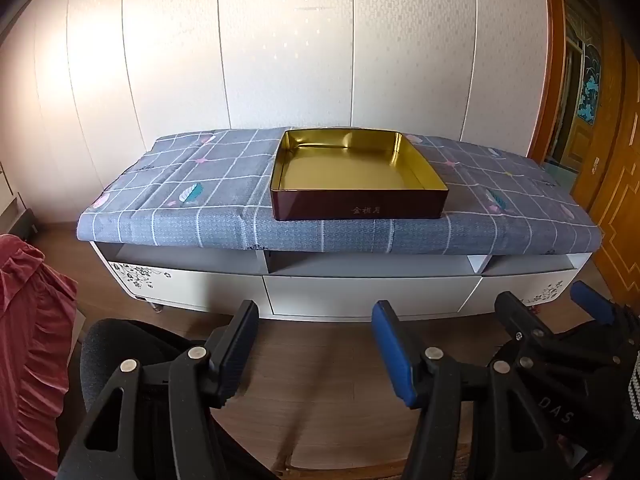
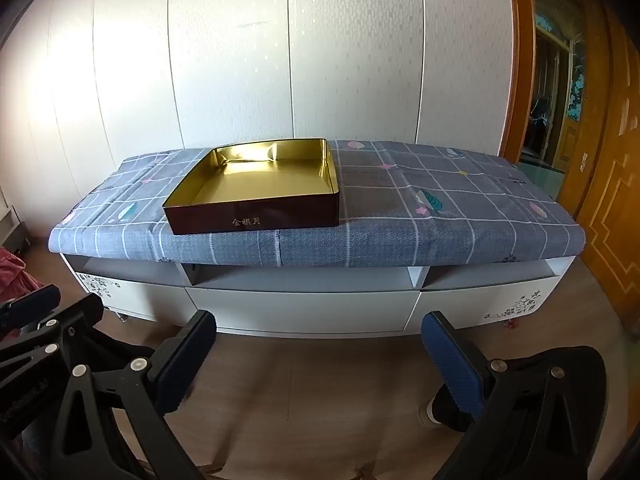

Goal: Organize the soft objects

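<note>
Left wrist view
- Tin: a shallow square metal box (image 1: 358, 184), dark maroon outside with small gold characters on its near wall, shiny gold inside, nothing in it; it sits on the cloth, a little right of the cabinet's middle.
- Cloth: soft grey fabric (image 1: 192, 200) with a white grid and small feather and star prints, draped over the cabinet top and hanging over its near edge.
- Cabinet: low, white, glossy (image 1: 360, 296), open shelf slots under the top, black flower decals at both ends.
- Left gripper: (image 1: 316, 356) black plastic arms, one ribbed black pad, one blue pad; jaws apart with only the wood floor between them, near side of the cabinet.
- Right gripper: (image 1: 552, 312) at the right edge, jaws spread, nothing between them.
- Red garment: soft pleated fabric (image 1: 28, 340) at the left edge.

Right wrist view
- Tin: (image 2: 256, 196) left of the cabinet's middle here, gold floor glinting.
- Right gripper: (image 2: 320, 360) jaws wide apart, holding nothing, above the wood-grain floor (image 2: 320, 400).
- Wall: pale panels (image 2: 280, 60) with vertical seams.
- Door: orange carved wood (image 2: 608, 200) at far right.
</note>
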A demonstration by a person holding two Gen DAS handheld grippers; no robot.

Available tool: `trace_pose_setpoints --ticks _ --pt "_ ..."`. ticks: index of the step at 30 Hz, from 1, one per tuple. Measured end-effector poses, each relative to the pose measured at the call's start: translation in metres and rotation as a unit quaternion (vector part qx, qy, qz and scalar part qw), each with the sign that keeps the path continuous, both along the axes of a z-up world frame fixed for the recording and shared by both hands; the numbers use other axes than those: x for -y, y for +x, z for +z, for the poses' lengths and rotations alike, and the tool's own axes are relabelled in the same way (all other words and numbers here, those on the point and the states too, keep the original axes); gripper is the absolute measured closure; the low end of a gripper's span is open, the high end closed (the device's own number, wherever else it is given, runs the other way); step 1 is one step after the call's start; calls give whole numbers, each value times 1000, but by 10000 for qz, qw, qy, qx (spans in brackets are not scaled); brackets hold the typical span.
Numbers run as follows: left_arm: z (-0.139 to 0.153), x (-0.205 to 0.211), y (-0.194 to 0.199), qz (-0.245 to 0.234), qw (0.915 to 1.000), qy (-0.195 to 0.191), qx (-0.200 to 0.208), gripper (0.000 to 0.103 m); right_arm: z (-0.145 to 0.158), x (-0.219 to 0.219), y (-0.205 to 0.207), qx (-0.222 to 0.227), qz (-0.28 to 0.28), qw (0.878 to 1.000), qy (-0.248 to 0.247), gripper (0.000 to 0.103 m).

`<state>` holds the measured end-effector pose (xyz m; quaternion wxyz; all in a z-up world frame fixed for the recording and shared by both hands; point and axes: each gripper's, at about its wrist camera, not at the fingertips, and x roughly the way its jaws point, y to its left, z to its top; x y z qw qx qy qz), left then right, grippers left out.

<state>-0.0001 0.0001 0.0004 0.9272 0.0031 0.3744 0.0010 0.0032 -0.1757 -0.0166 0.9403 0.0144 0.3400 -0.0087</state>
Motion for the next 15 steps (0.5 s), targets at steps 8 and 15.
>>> trace_pose_setpoints --ticks 8,15 --pt "2 -1 3 -115 9999 -5 -29 43 1 1 1 -39 28 10000 14 0" --pt "1 2 -2 -112 9999 35 39 43 -2 0 1 -24 28 10000 25 0"
